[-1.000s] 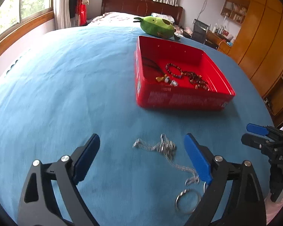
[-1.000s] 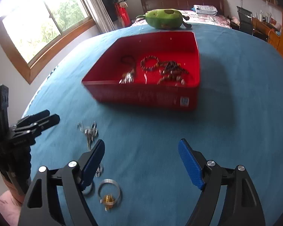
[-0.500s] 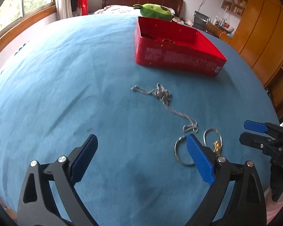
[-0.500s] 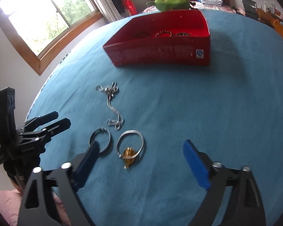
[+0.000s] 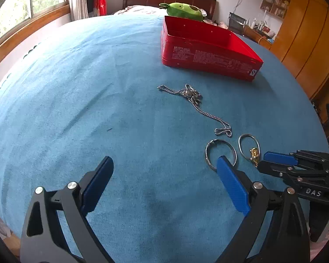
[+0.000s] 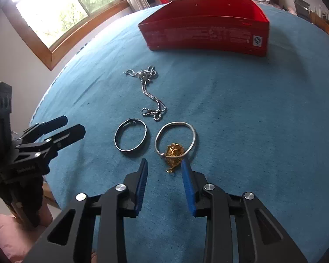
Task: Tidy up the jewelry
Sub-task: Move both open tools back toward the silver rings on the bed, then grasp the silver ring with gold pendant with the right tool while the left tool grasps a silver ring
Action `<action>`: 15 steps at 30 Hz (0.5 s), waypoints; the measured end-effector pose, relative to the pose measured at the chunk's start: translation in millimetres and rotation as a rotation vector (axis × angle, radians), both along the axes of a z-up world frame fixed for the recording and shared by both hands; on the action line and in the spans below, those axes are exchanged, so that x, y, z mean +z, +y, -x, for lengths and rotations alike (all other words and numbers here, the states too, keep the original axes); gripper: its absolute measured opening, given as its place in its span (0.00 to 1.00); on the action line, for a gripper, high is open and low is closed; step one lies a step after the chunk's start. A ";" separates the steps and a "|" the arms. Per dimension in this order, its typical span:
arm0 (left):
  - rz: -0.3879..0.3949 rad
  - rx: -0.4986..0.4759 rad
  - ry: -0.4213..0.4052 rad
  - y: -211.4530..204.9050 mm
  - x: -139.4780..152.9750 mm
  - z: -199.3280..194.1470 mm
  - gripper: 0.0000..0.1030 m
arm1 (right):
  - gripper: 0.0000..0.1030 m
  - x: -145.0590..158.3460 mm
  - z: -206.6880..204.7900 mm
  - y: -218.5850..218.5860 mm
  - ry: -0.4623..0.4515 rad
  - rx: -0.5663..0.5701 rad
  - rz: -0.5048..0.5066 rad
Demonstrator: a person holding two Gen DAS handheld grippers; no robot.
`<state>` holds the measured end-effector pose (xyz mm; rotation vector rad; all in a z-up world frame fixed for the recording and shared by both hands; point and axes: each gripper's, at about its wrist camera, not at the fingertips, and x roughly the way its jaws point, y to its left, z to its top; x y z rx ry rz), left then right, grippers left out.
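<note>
- Blue cloth-covered surface (image 5: 81,100) carries all items; it fills most of both wrist views.
- Red box (image 6: 205,29), open at the top, sits at the far side of the surface. Printed text on its near wall; contents are hidden from both views at this angle.
- Green plush toy (image 5: 184,11) lies just behind the red box, beyond its far wall.
- Left hand-held gripper (image 5: 164,179): blue pads wide apart, nothing between them. It hovers low over the near part of the surface; the right pad's tip overlaps the near rim of the dark bangle in the left wrist view. Contact cannot be judged.
- Right hand-held gripper (image 6: 164,171): pads partly apart, narrower gap than the left, nothing clamped. The tips sit just short of the gold pendant; the right pad's tip is beside the pendant's lower edge.
- Silver ball chain necklace (image 6: 149,87) lies loose on the surface between the box and the bangles, bunched at its far end, with a looped tail near the bangles.
- Silver bangle (image 6: 175,137) lies flat, right of the dark bangle, close but apart.
- Dark bangle (image 6: 130,138) lies flat, just in front of the chain's tail.
- Gold pendant (image 6: 174,155) hangs on the near rim of the silver bangle, resting on the cloth.
</note>
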<state>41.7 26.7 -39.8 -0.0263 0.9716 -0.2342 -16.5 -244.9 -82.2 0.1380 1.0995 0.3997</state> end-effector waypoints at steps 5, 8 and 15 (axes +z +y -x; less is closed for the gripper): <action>0.005 -0.005 -0.003 1.6 0.3 -0.7 0.92 | 0.24 -7.9 -5.9 8.0 0.005 -0.002 0.054; 0.009 -0.004 0.001 3.0 -0.5 -1.2 0.92 | 0.19 -7.9 -6.5 10.3 -0.011 0.003 0.076; 0.010 -0.028 0.009 -3.2 -1.5 -5.5 0.92 | 0.00 -2.1 0.1 5.6 -0.020 0.021 0.062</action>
